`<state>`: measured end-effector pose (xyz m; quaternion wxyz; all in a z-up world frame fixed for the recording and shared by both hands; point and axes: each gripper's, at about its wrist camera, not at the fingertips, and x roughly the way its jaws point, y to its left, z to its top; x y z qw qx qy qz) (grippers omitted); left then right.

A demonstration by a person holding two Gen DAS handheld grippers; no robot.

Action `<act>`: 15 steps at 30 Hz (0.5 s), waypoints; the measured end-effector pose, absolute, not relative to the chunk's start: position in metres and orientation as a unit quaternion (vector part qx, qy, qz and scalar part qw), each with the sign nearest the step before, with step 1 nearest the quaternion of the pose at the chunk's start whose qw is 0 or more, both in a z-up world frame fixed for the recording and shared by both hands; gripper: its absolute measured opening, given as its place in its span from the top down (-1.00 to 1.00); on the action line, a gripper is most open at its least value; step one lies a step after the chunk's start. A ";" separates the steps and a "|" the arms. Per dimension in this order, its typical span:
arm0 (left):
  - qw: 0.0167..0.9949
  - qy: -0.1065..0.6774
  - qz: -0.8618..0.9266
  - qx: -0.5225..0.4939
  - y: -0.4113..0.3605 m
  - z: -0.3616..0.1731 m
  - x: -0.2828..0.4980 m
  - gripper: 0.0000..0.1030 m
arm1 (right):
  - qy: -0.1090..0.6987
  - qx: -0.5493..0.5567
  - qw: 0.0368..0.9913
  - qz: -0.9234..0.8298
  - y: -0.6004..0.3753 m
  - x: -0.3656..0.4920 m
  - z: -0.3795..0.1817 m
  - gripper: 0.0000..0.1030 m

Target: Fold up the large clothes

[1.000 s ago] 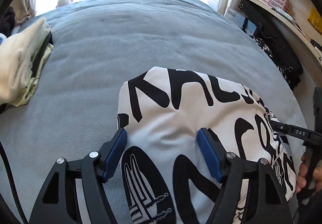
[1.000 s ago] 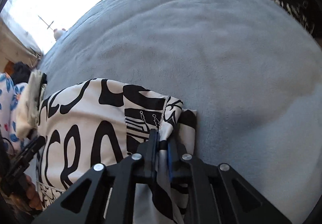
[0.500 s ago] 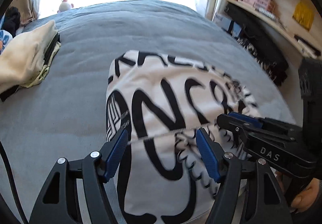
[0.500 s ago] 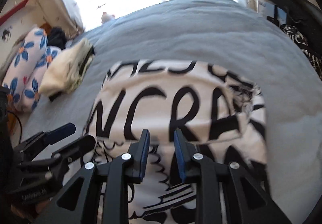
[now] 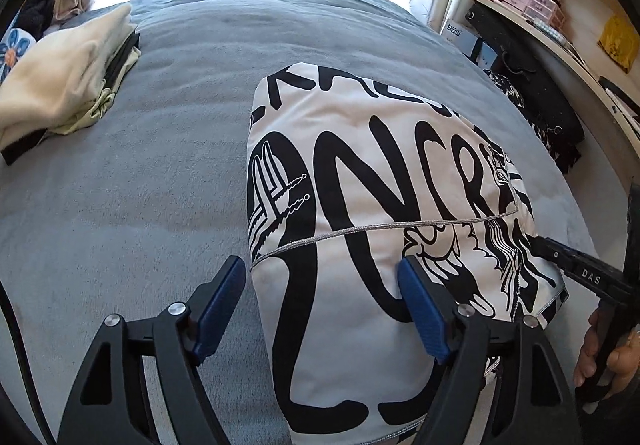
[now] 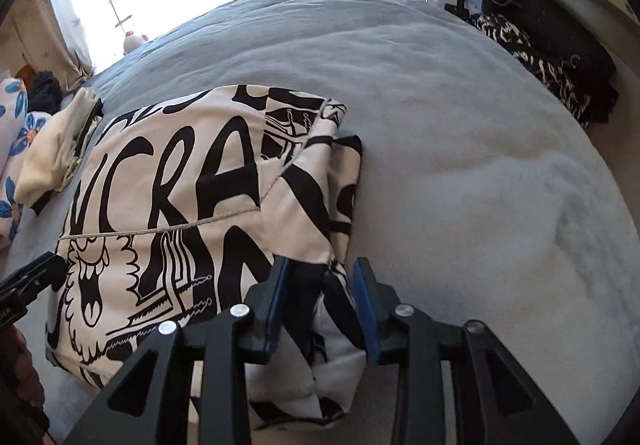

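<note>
A white garment with big black lettering (image 5: 372, 197) lies folded on the grey bed (image 5: 160, 165). It also shows in the right wrist view (image 6: 192, 181). My left gripper (image 5: 320, 285) is open, its fingers straddling the garment's near left edge without clamping it. My right gripper (image 6: 320, 281) is open over the garment's near right corner, with bunched cloth between the blue pads (image 6: 362, 301), not pinched. In the left wrist view the right gripper (image 5: 580, 273) sits at the garment's right edge.
A stack of folded cream and black clothes (image 5: 68, 85) lies at the bed's left side. Flowered pillows (image 6: 12, 149) lie beyond it. A black patterned cloth and a black case (image 5: 528, 101) sit along the right, under a wooden shelf (image 5: 552, 13). A window is at the back.
The right gripper was shut on the garment's edge a second ago and has opened wider since. The garment's near part now lies folded over. The left gripper stayed open and shifted slightly.
</note>
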<state>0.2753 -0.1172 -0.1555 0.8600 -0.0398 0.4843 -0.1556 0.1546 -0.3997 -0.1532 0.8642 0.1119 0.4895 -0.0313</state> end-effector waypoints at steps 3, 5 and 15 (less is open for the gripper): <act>0.858 0.490 -0.151 -0.036 -0.118 -0.152 0.273 -0.50 | 0.488 0.115 0.865 -0.033 -0.399 0.144 -0.150 0.36; 0.857 0.492 -0.149 -0.032 -0.118 -0.149 0.271 -0.50 | 0.488 0.112 0.865 -0.034 -0.396 0.142 -0.146 0.35; 0.853 0.499 -0.148 -0.038 -0.106 -0.123 0.247 -0.50 | 0.487 0.120 0.865 -0.021 -0.385 0.121 -0.121 0.34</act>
